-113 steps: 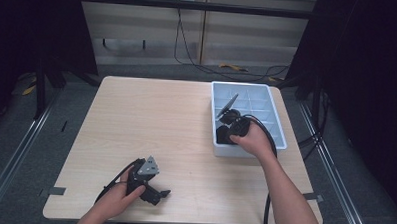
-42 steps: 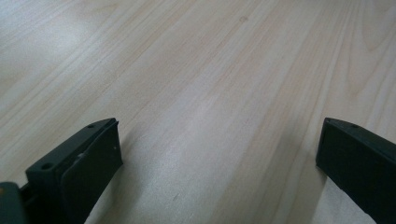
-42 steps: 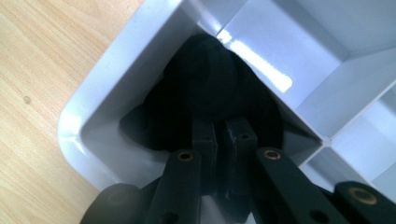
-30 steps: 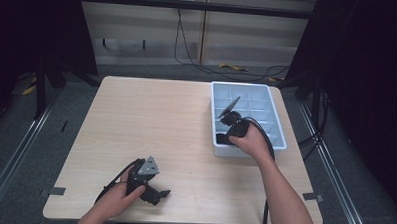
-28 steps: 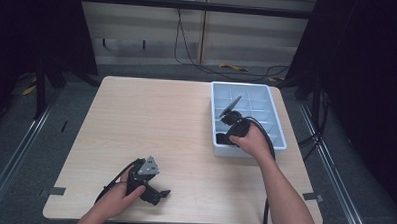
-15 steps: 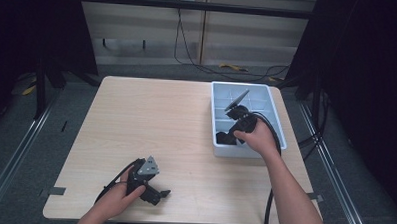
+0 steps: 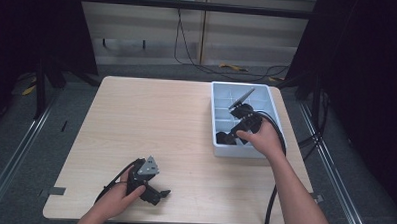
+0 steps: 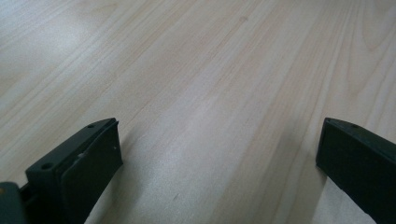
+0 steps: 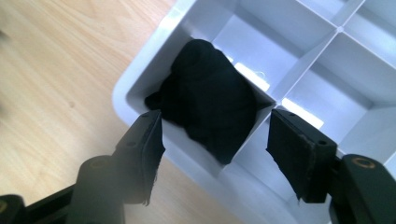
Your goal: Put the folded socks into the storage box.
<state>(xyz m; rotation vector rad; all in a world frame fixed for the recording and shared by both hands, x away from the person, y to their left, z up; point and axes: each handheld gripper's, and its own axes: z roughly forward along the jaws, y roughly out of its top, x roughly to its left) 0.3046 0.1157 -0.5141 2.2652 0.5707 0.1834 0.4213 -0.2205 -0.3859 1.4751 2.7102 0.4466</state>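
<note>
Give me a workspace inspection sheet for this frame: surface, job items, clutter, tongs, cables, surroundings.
Surface: light wood table, bare between the two hands.
Job's things: white divided tray near the table's right edge; black cloth bundle sits in a corner compartment; the other compartments in sight look empty.
Clutter: nothing seen.
Tongs: right tongs just above the bundle, jaws have just been opening, nothing gripped; left tongs open, low over bare wood at the near left.
Cables: a black cable trails from the right tongs along the forearm; more cables on the floor behind the table.
Surroundings: dark curtains either side, pale panel wall behind.
</note>
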